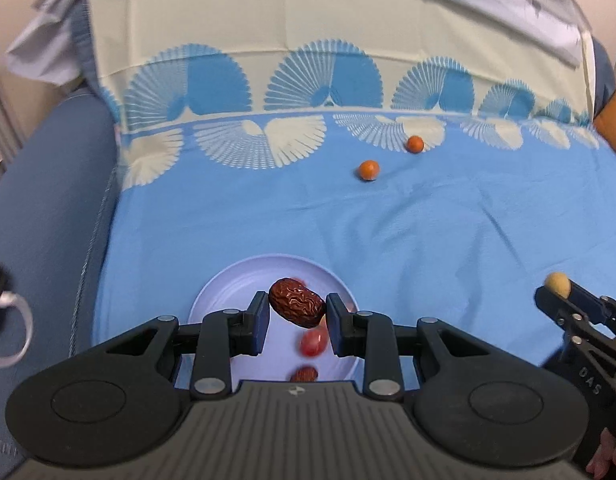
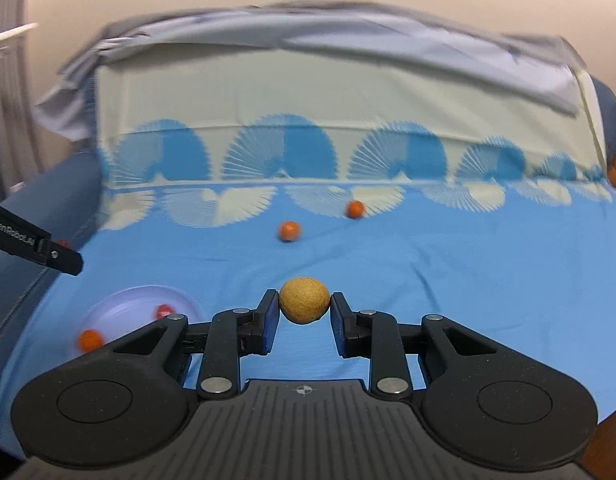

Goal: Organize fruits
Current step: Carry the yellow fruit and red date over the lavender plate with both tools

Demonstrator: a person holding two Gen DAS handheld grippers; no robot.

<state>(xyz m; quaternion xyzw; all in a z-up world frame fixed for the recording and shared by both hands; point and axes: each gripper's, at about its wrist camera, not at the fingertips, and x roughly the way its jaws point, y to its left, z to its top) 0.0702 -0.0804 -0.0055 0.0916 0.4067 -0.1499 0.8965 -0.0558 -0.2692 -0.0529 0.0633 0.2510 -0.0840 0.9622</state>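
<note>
Left hand-held gripper [image 1: 296, 307] pinches a wrinkled dark-red date [image 1: 296, 306] between its blue pads, hanging over the pale plate [image 1: 236, 280] at 6 o'clock in its own view — most likely about to drop it there with the fruit already gathered. Right hand-held gripper [image 2: 304, 306] is pressed onto a round tan fruit [image 2: 304, 300], held clear above the blue bedsheet [image 2: 467, 280]; I judge it is being carried toward the same plate, which sits at 8 o'clock in that view.

Two small orange fruits [image 1: 368, 170] [image 1: 415, 144] lie loose on the sheet toward 1 o'clock, near each other but apart, well away from the plate, so the sorting looks unfinished. Inside the plate sit a reddish fruit [image 1: 313, 342] and another dark one [image 1: 304, 374], both blurred — what they are is hard to say, and the gripper body cuts off the plate's near rim. From the right wrist the plate is smeared by motion; an orange fruit [image 2: 90, 340] and a red one [image 2: 163, 312] show on it. Part of a hand shows at 5 o'clock, cropped.
</note>
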